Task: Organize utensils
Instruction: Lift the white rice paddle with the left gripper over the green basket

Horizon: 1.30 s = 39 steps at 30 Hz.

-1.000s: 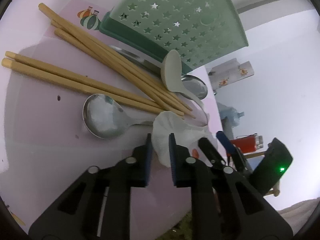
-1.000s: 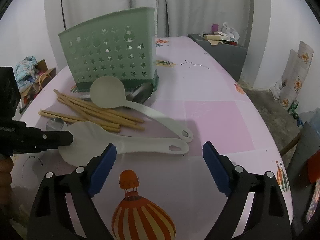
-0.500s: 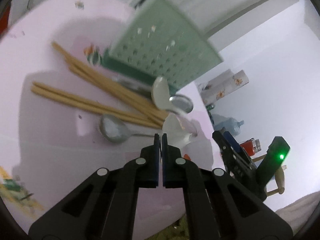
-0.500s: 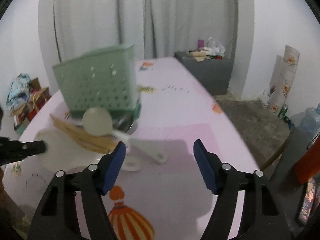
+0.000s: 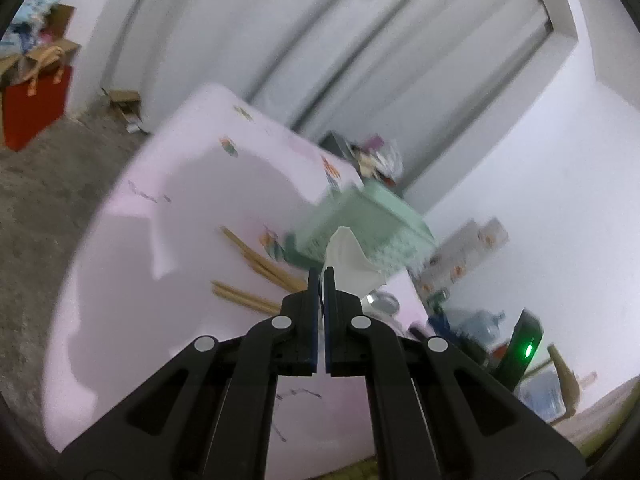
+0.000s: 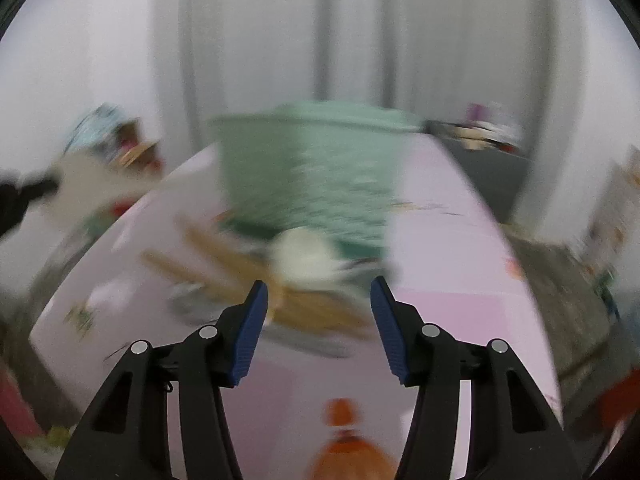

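The pink table (image 5: 168,320) fills the lower left of the left wrist view, and the utensils lie together near its middle, presumably so each can be taken in turn to the holder. The green holder (image 6: 308,184) stands upright in the upper centre of the right wrist view, its open top facing up, which suits dropping handles in from above. Just in front of it lie the wooden chopsticks (image 5: 256,272), loose and crossing one another, and a pale ladle (image 6: 304,260) whose bowl rests beside the holder's base; the blur hides finer detail.

The left hand-held gripper (image 5: 321,280) is clamped narrow on the white rice paddle (image 5: 346,254), which rises above the jaws at the centre of the frame, in front of the holder. It seems pinched by the blade end so the handle can go down into the holder, though the handle itself is hidden.

The right hand-held gripper (image 6: 318,308) is spread wide and carries nothing, poised low in its frame over the chopsticks and ladle, probably ready for the next piece.
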{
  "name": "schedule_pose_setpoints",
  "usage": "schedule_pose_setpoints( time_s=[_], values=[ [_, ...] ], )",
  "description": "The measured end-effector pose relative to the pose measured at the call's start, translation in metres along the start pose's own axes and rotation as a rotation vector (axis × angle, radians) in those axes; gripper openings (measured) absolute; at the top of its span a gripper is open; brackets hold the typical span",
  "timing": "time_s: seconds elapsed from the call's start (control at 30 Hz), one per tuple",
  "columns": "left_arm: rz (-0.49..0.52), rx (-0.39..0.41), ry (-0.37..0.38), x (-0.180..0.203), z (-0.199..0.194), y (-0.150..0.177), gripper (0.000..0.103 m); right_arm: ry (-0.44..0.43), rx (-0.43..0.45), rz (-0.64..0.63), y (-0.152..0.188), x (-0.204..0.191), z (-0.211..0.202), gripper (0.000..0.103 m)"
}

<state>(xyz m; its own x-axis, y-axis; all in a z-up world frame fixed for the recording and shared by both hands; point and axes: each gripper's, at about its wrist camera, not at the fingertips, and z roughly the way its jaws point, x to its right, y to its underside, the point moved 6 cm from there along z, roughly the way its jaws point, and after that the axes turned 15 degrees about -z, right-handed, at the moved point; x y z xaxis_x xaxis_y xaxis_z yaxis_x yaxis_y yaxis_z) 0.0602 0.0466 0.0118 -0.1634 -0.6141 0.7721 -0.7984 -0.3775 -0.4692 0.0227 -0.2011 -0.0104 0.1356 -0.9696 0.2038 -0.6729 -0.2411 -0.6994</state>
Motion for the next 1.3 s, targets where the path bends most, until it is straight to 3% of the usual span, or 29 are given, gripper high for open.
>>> schedule_pose_setpoints(
  time_s=[0.17,0.37,0.47,0.67,0.9,1.1,1.3],
  values=[
    [-0.036,0.042,0.003,-0.016,-0.01,-0.019,0.001,-0.064,-0.033,-0.252,-0.008,-0.072,0.024,0.052],
    [-0.076,0.02,0.009,-0.037,-0.007,-0.029,0.001,-0.047,-0.07,-0.418,-0.011,-0.107,0.051,0.052],
    [-0.087,0.01,0.011,-0.043,-0.001,-0.033,0.001,-0.029,-0.114,-0.465,-0.009,-0.119,0.064,0.043],
    [-0.077,-0.014,0.011,-0.05,0.007,-0.035,0.001,0.03,-0.127,-0.489,-0.007,-0.123,0.069,0.033],
    [-0.05,-0.033,0.014,-0.047,0.009,-0.04,0.001,0.055,-0.15,-0.509,-0.002,-0.137,0.075,0.007],
    [-0.029,-0.011,0.007,-0.044,0.001,-0.041,0.001,0.071,-0.141,-0.507,-0.001,-0.138,0.072,0.005],
    [-0.013,0.048,0.022,-0.033,-0.015,-0.041,0.001,0.049,-0.066,-0.447,-0.015,-0.128,0.048,0.004]
  ],
)
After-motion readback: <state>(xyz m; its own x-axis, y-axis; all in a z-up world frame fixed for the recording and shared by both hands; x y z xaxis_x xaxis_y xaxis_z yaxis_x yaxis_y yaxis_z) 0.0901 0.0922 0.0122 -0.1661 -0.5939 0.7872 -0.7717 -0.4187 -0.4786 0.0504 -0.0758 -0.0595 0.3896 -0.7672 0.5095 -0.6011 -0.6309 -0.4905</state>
